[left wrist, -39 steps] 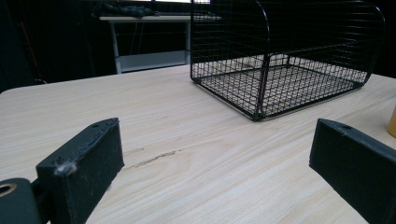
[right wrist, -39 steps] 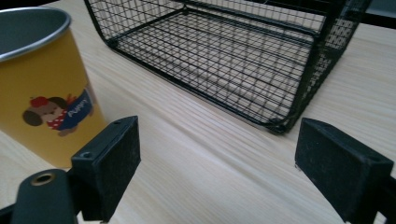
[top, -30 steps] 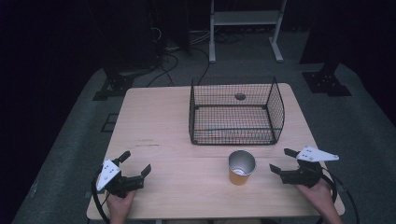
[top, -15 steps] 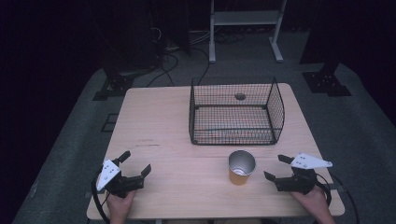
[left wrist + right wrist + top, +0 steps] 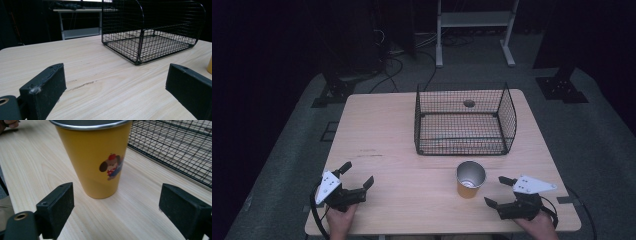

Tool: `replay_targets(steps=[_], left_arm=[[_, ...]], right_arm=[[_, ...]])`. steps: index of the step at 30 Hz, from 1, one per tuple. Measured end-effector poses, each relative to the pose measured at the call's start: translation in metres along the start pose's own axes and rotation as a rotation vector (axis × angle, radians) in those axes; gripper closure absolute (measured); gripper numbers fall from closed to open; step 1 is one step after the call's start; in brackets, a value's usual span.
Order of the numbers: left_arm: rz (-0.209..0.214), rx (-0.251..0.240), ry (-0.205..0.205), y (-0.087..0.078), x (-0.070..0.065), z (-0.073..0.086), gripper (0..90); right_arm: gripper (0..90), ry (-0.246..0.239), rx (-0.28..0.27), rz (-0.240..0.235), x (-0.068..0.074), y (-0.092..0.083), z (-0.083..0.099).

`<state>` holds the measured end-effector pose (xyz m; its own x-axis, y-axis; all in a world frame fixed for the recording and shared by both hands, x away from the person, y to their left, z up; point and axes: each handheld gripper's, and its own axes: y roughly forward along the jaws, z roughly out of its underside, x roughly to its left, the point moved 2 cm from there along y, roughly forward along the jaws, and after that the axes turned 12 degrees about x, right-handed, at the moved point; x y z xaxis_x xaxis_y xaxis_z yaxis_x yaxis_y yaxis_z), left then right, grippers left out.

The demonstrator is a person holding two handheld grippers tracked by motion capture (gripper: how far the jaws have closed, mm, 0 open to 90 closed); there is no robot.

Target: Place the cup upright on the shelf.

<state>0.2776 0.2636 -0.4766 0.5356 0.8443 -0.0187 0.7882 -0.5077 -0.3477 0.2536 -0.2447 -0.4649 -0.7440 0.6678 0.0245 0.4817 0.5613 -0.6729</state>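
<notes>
A yellow cup [image 5: 470,180] with a metal rim stands upright on the wooden table [image 5: 392,140], just in front of a black wire basket [image 5: 462,122]. My right gripper [image 5: 498,192] is open, a short way to the cup's right, jaws pointing at it. In the right gripper view the cup [image 5: 96,157] fills the space ahead of the wide jaws and shows a small cartoon print. My left gripper [image 5: 357,175] rests open at the table's front left corner. In the left gripper view the basket [image 5: 150,30] lies ahead to the right with bare table between the jaws.
The basket has a small dark round thing [image 5: 469,103] at its back. A white metal stand [image 5: 474,30] and cables lie on the dark floor beyond the table. A sliver of the cup [image 5: 209,65] shows at the right edge of the left gripper view.
My right gripper has moved down towards the table's front edge and a little left, now level with the cup. The left gripper has stayed put.
</notes>
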Motion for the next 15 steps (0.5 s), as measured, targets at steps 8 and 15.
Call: replay_targets(steps=[8,15], left_arm=[[0.0,0.001,0.0,0.0,0.0,0.0,2.3],[0.0,0.001,0.0,0.0,0.0,0.0,2.3]], right_arm=[[2.9,0.006,-0.004,-0.028,0.007,0.007,-0.007],[2.5,-0.011,-0.001,-0.036,0.012,0.017,-0.017]])
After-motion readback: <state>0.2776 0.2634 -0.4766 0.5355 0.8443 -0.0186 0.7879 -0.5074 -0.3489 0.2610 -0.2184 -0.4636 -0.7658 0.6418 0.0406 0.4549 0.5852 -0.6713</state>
